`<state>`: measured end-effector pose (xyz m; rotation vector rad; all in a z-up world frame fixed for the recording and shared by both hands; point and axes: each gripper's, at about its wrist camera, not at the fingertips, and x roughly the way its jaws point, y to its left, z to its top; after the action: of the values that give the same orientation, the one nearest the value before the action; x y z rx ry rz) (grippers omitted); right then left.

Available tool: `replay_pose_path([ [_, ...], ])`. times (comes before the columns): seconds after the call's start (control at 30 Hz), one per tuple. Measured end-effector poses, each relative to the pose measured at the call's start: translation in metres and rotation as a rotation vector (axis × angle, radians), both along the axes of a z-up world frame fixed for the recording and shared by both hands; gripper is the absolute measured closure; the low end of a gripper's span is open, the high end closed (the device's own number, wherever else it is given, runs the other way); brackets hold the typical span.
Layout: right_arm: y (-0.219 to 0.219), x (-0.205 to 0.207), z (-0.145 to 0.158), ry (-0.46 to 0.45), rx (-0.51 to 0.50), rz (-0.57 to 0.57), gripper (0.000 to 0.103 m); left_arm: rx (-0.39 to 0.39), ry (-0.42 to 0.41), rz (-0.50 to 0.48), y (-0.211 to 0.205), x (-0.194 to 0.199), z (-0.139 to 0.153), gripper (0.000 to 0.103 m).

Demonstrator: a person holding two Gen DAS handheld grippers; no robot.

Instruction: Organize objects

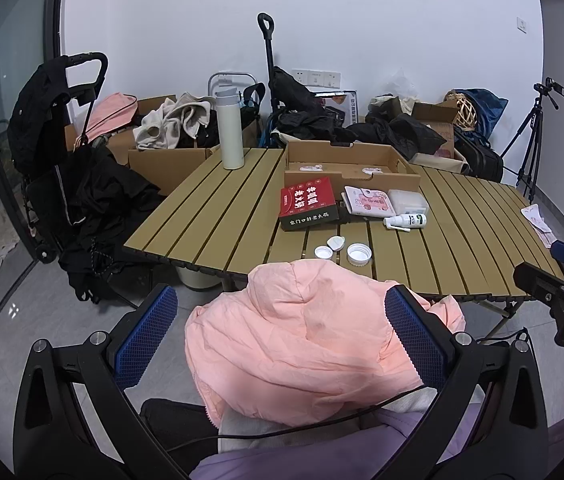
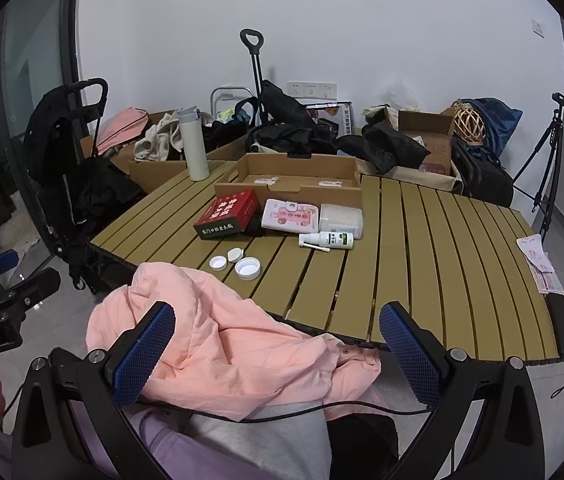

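Both grippers hang in front of the near edge of the slatted table [image 2: 434,248], above the person's lap. The left gripper [image 1: 282,344] has its jaws spread wide, and a pink jacket [image 1: 302,336] bulges up between the two blue pads without either pad pressing it; the right-hand pad [image 1: 414,336] lies against the fabric's edge, though whether it touches cannot be told. The right gripper [image 2: 277,356] is likewise wide open, holding nothing, with the same pink jacket [image 2: 217,344] draped between its jaws and spilling past the left pad onto the table edge.

Beyond the jaws of both grippers, on the table, lie two white bottle caps [image 2: 247,268] and a small white lid [image 2: 235,255] close together. Farther ahead sit a red box [image 2: 227,214], a pink packet [image 2: 290,216], a clear plastic case [image 2: 341,220] and a white spray bottle [image 2: 328,239] lying on its side, all just in front of an open cardboard tray [image 2: 294,176]. A white flask [image 2: 193,144] stands upright ahead and to the left.
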<state>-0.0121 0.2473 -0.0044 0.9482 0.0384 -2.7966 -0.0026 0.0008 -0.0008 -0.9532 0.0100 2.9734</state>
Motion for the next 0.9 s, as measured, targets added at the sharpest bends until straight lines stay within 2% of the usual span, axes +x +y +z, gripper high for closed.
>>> replay_pose_path([
  [0.9, 0.0028, -0.0032, -0.0070, -0.023, -0.005, -0.015, 0.000, -0.002, -0.009, 0.006, 0.0010, 0.0013, -0.0072, 0.000],
])
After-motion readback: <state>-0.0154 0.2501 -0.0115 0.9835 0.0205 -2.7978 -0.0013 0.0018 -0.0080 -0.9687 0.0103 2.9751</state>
